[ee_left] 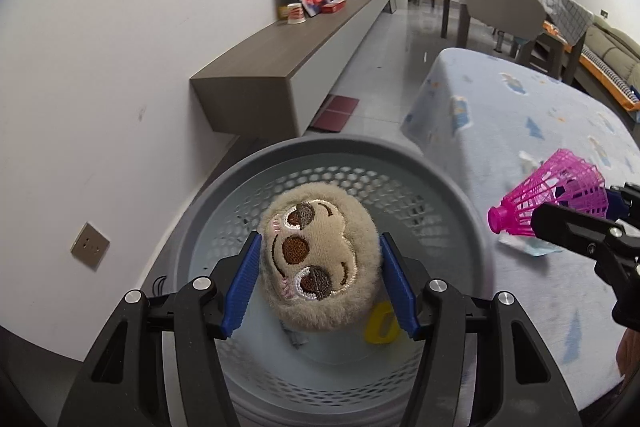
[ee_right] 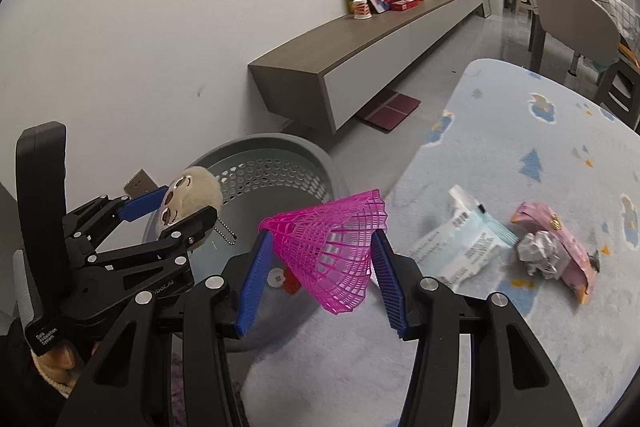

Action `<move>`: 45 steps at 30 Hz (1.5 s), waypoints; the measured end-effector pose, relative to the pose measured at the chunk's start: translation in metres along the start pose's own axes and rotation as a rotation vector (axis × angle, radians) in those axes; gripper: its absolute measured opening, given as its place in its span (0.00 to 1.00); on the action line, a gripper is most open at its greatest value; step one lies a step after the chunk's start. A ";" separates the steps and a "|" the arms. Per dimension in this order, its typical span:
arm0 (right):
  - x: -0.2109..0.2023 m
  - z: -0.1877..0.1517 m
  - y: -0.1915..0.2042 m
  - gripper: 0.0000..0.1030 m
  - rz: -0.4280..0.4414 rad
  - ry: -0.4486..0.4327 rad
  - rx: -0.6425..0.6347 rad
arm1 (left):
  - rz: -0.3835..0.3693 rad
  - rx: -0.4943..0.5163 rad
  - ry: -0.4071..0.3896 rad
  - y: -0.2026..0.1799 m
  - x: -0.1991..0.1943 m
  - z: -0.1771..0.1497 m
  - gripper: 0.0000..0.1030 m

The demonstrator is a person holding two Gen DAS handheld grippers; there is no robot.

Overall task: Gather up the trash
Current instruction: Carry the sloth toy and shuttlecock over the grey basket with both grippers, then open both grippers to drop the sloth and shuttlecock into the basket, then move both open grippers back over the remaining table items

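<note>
Blue-patterned tabletop [ee_right: 540,327] on the right, grey perforated basket [ee_left: 448,195] on the floor just beside its edge. Left gripper [ee_left: 320,283] clamped part-open on a plush sloth head [ee_left: 316,263], held above the basket mouth. Right gripper [ee_right: 320,267] pinching a pink plastic shuttlecock [ee_right: 332,251] by its skirt, over the tabletop edge near the basket. Still on the tabletop: white wrapper [ee_right: 460,247], pink wrapper [ee_right: 568,251], crumpled foil ball [ee_right: 536,251]. Yellow piece [ee_left: 380,327] inside the basket.
</note>
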State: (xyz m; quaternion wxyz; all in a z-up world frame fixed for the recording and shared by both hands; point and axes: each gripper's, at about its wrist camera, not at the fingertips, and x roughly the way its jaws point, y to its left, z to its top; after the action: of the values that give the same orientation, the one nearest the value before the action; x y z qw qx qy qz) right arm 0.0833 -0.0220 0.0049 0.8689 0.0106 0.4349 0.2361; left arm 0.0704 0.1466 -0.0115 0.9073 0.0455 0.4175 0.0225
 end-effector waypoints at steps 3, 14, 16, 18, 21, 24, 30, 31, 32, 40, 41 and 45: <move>0.016 0.006 0.012 0.48 0.009 0.020 -0.025 | -0.002 -0.002 0.024 0.010 0.006 -0.007 0.56; 0.047 0.017 0.024 0.55 0.015 0.047 -0.065 | 0.009 -0.053 0.061 0.036 0.014 -0.012 0.61; 0.046 0.018 0.024 0.64 0.021 0.041 -0.061 | 0.012 -0.054 0.061 0.038 0.014 -0.013 0.67; 0.045 0.019 0.023 0.66 0.015 0.031 -0.055 | 0.013 -0.058 0.054 0.040 0.013 -0.013 0.74; 0.044 0.018 0.022 0.66 0.008 0.030 -0.046 | 0.018 -0.062 0.053 0.042 0.013 -0.013 0.74; 0.044 0.016 0.023 0.66 -0.007 0.034 -0.050 | 0.026 -0.073 0.057 0.044 0.013 -0.014 0.74; 0.042 0.011 0.024 0.66 -0.013 0.035 -0.049 | 0.031 -0.080 0.049 0.043 0.011 -0.013 0.74; 0.041 0.011 0.024 0.66 -0.012 0.033 -0.048 | 0.032 -0.078 0.048 0.043 0.011 -0.013 0.74; 0.040 0.010 0.024 0.66 -0.012 0.032 -0.048 | 0.032 -0.077 0.047 0.042 0.011 -0.013 0.74; 0.033 0.004 0.020 0.66 -0.020 0.030 -0.027 | 0.027 -0.068 0.031 0.036 0.007 -0.012 0.74; 0.032 0.003 0.020 0.66 -0.022 0.028 -0.025 | 0.025 -0.068 0.031 0.035 0.006 -0.012 0.74; 0.023 -0.003 0.017 0.66 -0.034 0.023 -0.009 | 0.017 -0.064 0.021 0.031 0.003 -0.012 0.75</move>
State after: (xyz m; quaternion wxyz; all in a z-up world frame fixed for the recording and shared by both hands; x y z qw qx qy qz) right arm 0.0863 0.0021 -0.0108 0.8678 -0.0034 0.4439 0.2236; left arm 0.0629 0.1779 -0.0180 0.9036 0.0197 0.4257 0.0441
